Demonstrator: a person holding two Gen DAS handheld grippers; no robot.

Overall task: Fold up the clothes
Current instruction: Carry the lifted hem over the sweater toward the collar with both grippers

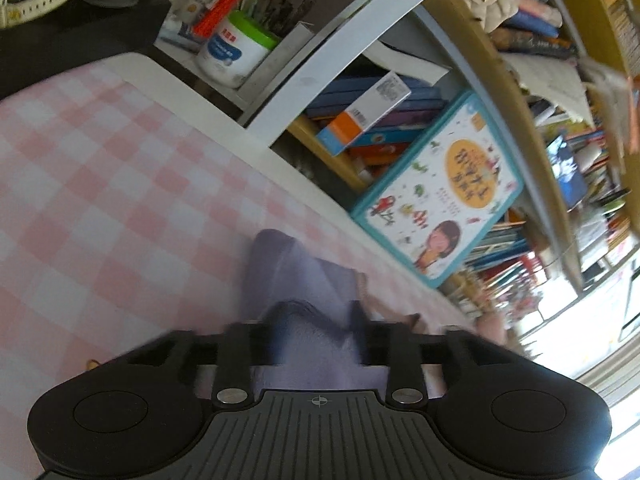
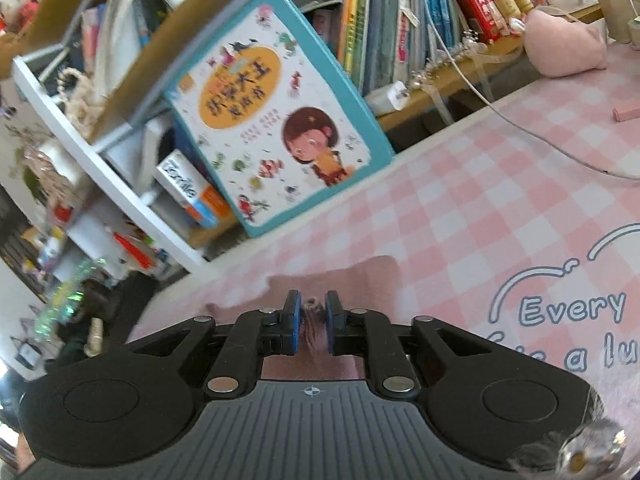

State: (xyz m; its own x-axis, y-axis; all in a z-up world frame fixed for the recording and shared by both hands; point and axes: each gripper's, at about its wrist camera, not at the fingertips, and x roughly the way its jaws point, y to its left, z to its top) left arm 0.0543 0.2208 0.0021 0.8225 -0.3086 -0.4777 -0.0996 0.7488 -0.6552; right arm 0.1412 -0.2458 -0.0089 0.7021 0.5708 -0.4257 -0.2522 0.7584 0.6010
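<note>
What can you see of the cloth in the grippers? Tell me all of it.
The cloth is soft and fuzzy, with a short nap like fleece. It looks dusty mauve in the right view and lavender in the left. It lies crumpled on the pink checked tablecloth, near the shelf side. A raised fold sits pinched in the right gripper. In the left gripper another part lies between spread fingers, too blurred to show any contact.

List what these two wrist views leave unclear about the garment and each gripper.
- Left wrist: left gripper fingers smeared by motion blur; contact with the lilac garment unclear.
- Right wrist: pink garment mostly hidden behind the right gripper.
- Neither view shows a garment whole.
</note>
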